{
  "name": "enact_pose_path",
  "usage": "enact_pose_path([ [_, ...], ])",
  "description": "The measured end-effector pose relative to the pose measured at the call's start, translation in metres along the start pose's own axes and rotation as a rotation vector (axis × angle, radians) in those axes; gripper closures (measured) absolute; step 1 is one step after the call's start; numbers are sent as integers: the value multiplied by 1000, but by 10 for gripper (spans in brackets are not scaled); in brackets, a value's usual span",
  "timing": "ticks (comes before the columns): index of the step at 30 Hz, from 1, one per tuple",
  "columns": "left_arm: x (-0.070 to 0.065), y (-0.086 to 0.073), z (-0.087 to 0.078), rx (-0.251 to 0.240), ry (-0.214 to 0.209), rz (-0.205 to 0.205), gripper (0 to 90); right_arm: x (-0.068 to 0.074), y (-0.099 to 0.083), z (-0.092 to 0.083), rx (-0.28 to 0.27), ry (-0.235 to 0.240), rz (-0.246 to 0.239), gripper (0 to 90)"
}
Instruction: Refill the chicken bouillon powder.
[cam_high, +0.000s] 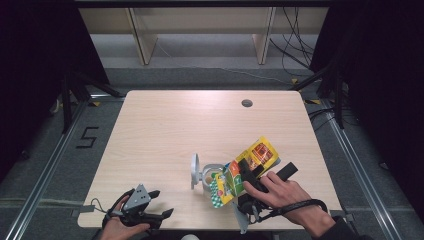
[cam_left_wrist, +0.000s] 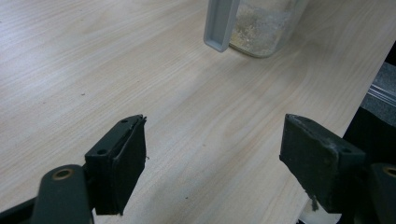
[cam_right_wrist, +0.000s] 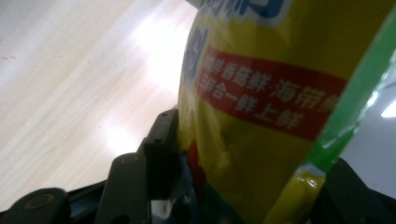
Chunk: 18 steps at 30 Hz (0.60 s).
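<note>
A yellow and green snack-style packet (cam_high: 261, 152) with red print hangs tilted above the table's front right, its lower end over a clear container (cam_high: 208, 175). My right gripper (cam_high: 265, 169) is shut on the packet, and a hand wraps the gripper's body. In the right gripper view the packet (cam_right_wrist: 261, 116) sits between the jaws, with the left pad (cam_right_wrist: 161, 154) pressed against it. The container (cam_left_wrist: 264, 28) holds pale granules, and its grey lid (cam_left_wrist: 222, 23) stands open. At the front left edge my left gripper (cam_high: 162, 202) rests open, with nothing between its jaws (cam_left_wrist: 212, 154).
The light wooden table (cam_high: 175, 130) has a round cable hole (cam_high: 246, 103) near its far edge. Metal rails run along the floor on both sides. Wooden shelf legs and cables stand beyond the far edge.
</note>
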<state>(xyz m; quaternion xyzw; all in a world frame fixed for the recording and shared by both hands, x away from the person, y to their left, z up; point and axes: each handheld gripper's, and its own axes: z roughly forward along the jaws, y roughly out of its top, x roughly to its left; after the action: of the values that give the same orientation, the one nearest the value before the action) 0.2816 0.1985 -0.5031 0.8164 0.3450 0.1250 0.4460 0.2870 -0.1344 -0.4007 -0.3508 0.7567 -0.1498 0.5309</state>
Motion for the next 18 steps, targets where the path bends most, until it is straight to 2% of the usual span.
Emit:
enact_pose_path([
  [1, 0, 0, 0, 1, -1, 0, 221, -2, 0, 1, 1, 3, -41, 526],
  [2, 0, 0, 0, -6, -2, -1, 221, -2, 1, 1, -1, 1, -50, 526],
  [3, 1, 0, 0, 8, 7, 20, 221, -1, 1, 1, -4, 7, -50, 526],
  [4, 1, 0, 0, 5, 5, 16, 221, -1, 1, 2, -15, 16, -47, 527],
  [7, 0, 0, 0, 6, -5, 5, 221, -3, 1, 2, -8, -3, -56, 527],
  [10, 0, 0, 1, -2, -7, -1, 221, -2, 3, 2, -15, 12, -60, 528],
  [13, 0, 0, 1, 2, -6, 7, 221, -3, 2, 1, -5, 9, -62, 528],
  [14, 0, 0, 1, 1, -6, 4, 221, -3, 2, 1, 0, -7, -66, 528],
  [16, 0, 0, 0, 4, -7, 12, 221, -4, 3, 1, -3, 15, -74, 529],
  [18, 0, -1, 1, -2, -8, 5, 221, -4, 2, 2, -14, 9, -68, 529],
])
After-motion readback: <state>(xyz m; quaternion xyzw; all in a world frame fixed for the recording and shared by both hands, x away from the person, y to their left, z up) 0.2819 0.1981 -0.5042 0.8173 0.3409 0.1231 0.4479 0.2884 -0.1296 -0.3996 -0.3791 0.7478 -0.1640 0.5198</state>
